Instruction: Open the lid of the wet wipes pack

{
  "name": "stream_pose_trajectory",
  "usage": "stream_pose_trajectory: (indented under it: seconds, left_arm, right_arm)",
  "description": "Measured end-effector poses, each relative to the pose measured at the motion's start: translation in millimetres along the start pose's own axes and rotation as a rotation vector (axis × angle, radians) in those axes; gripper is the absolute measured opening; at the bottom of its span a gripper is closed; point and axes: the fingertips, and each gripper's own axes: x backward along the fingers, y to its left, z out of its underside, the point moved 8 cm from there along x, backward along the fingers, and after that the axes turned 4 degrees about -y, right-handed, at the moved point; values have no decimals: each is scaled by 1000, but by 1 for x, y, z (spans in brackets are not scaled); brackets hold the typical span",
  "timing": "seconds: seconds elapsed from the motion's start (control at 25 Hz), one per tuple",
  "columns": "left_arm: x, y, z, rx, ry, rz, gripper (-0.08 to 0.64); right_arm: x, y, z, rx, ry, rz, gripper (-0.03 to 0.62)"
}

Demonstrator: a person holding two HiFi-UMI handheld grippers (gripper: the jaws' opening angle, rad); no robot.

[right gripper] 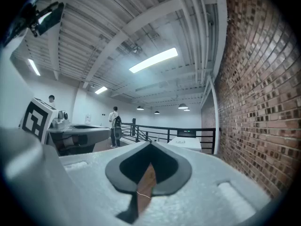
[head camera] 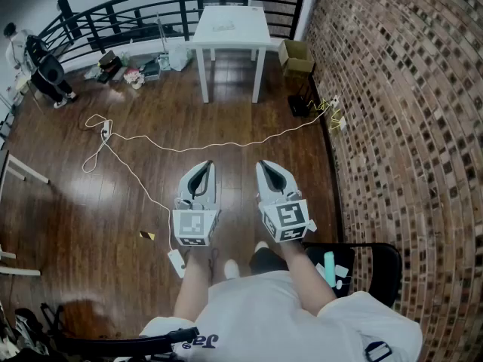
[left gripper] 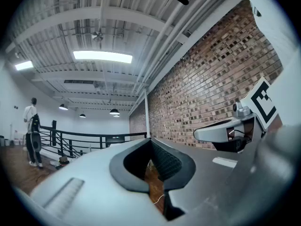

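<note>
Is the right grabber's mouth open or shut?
Shut. The grey two-jaw right gripper has its tips touching, with nothing held between them.

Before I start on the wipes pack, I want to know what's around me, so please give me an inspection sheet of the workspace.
Surface: white table far ahead by the black railing; a small flat item on it, too small to identify.
Job's things: wet wipes pack not identifiable in any view.
Clutter: cardboard box beside the table; bags and oddments along the railing; black chair at lower right with small items on it.
Tongs: left tongs and right tongs both shut, empty, held level above the wooden floor.
Cables: white cable snaking across the floor; power strip at its left end.
Surroundings: brick wall on the right, a person far left.
</note>
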Motion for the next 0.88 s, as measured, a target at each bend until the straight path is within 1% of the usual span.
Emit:
stream_pose_trajectory:
  seconds: [0.08, 0.16, 0.2, 0.32, 0.36, 0.44, 0.56, 0.64, 0.68, 0.76, 0.84, 0.88]
  left_arm:
    - [-29, 3, 9, -20, -2, -3, 14]
    - [-60, 9, 18, -43, 6, -3, 14]
    - [-78, 13, 23, -52, 16, -5, 14]
    - [-139, 25, 29, -45, 66, -30, 14]
    - [-162, 28, 28, -49, 75, -37, 14]
    - [-211, 31, 20, -58, 64, -45, 14]
    - [-275, 31, 7, -75, 41, -41, 14]
    - [-302, 32, 14, -91, 57, -38, 15]
    - [-312, 34, 23, -93, 78, -39, 15]
    - [-331, 40, 39, -79, 134, -42, 15]
    - [-349, 49, 50, -54, 174, -43, 15]
    - [-358, 54, 55, -48, 181, -41, 15]
  right_arm:
    - [-27, -19, 7, -11, -3, -18, -9]
    - [-57, -36, 16, -19, 17, -50, -9]
    - [-75, -44, 21, -23, 48, -73, -9]
    - [-129, -73, 37, -36, 190, -148, -9]
    - [-145, -86, 38, -35, 208, -163, -9]
    - [-179, -118, 33, -27, 201, -177, -9]
    - [-226, -172, 15, -17, 146, -178, -9]
    - [-249, -199, 7, -15, 96, -178, -9]
    - [-259, -208, 8, -23, 70, -197, -9]
    - [-274, -220, 17, -66, 28, -273, -9]
    - [-289, -226, 32, -98, 51, -337, -9]
    - [-298, -228, 41, -102, 75, -348, -9]
